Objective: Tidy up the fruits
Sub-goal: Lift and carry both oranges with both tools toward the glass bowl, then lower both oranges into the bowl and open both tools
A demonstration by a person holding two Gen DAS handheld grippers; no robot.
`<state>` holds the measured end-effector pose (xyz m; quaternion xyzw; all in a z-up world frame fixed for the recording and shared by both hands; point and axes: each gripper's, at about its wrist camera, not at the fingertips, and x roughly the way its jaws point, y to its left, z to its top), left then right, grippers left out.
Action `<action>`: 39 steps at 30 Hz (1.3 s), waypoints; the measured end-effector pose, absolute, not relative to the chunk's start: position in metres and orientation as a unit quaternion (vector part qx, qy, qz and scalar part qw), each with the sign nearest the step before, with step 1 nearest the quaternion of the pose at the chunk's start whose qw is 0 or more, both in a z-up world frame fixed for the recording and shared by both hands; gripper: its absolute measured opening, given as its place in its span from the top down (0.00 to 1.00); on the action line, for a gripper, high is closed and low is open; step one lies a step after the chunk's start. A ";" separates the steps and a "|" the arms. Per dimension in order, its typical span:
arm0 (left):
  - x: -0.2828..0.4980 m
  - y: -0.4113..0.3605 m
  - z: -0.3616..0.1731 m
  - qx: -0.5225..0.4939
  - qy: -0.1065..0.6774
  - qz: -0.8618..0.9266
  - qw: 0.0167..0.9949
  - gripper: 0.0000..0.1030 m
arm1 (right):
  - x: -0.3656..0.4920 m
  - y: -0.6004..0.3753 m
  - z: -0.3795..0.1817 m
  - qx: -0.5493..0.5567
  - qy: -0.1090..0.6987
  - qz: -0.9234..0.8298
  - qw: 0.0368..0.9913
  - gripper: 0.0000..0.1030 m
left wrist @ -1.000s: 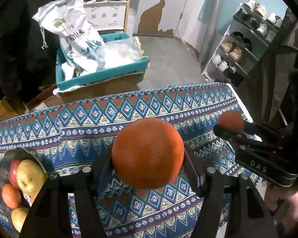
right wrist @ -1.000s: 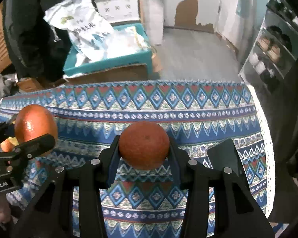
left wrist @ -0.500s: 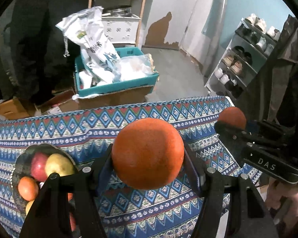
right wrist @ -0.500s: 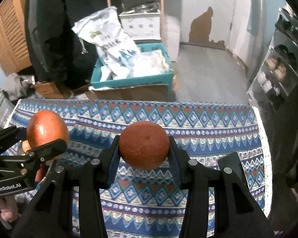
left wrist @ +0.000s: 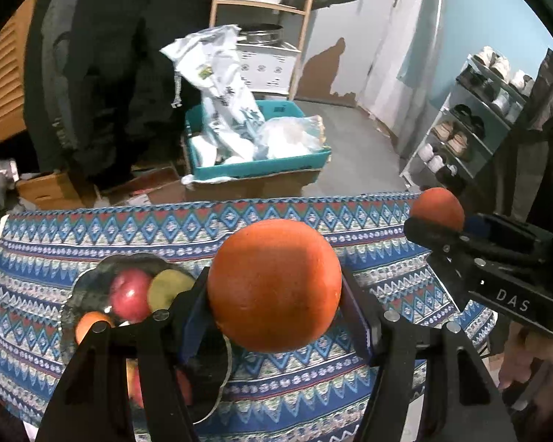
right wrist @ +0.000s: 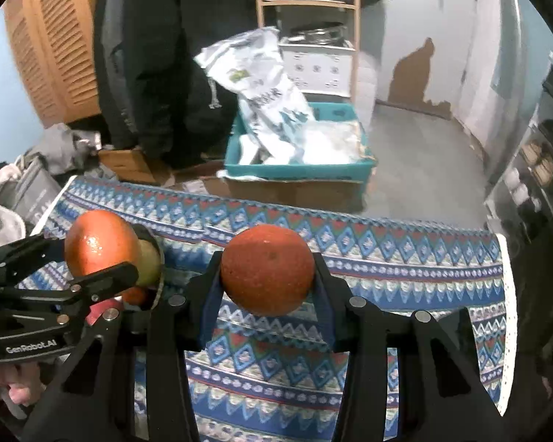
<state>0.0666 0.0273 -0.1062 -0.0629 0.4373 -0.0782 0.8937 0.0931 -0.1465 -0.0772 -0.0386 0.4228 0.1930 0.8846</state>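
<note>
My left gripper [left wrist: 274, 294] is shut on a large orange [left wrist: 274, 283], held above the patterned table. Below and to its left a dark metal plate [left wrist: 88, 280] carries a red apple [left wrist: 129, 294], a yellow-green fruit [left wrist: 166, 285] and a small orange [left wrist: 90, 322]. My right gripper [right wrist: 267, 278] is shut on a smaller orange [right wrist: 267, 270]. In the left wrist view that smaller orange [left wrist: 437, 208] shows at the right in the other gripper. In the right wrist view the large orange [right wrist: 101, 243] hangs at the left over the plate's rim [right wrist: 160, 258].
A blue patterned cloth [left wrist: 313, 221] covers the table. Beyond its far edge a teal box [left wrist: 261, 169] with white bags sits on cardboard. A person in dark clothes [left wrist: 121, 55] stands behind. A shoe rack [left wrist: 472, 129] is at the right, a wooden shelf [left wrist: 261, 7] at the back.
Both grippers rose and shifted left with their oranges still held. The plate of fruit has come from the left edge further into the left wrist view, and more of the room shows.
</note>
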 end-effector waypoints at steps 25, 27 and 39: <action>0.038 0.134 -0.145 -0.098 0.462 0.006 0.881 0.36 | 0.084 -0.032 -0.118 -0.069 0.458 0.286 0.839 0.58; 0.037 0.139 -0.152 -0.100 0.468 0.011 0.878 0.36 | 0.083 -0.025 -0.124 -0.072 0.463 0.292 0.834 0.58; 0.037 0.167 -0.192 -0.119 0.506 0.025 0.854 0.35 | 0.079 0.010 -0.152 -0.091 0.488 0.310 0.811 0.58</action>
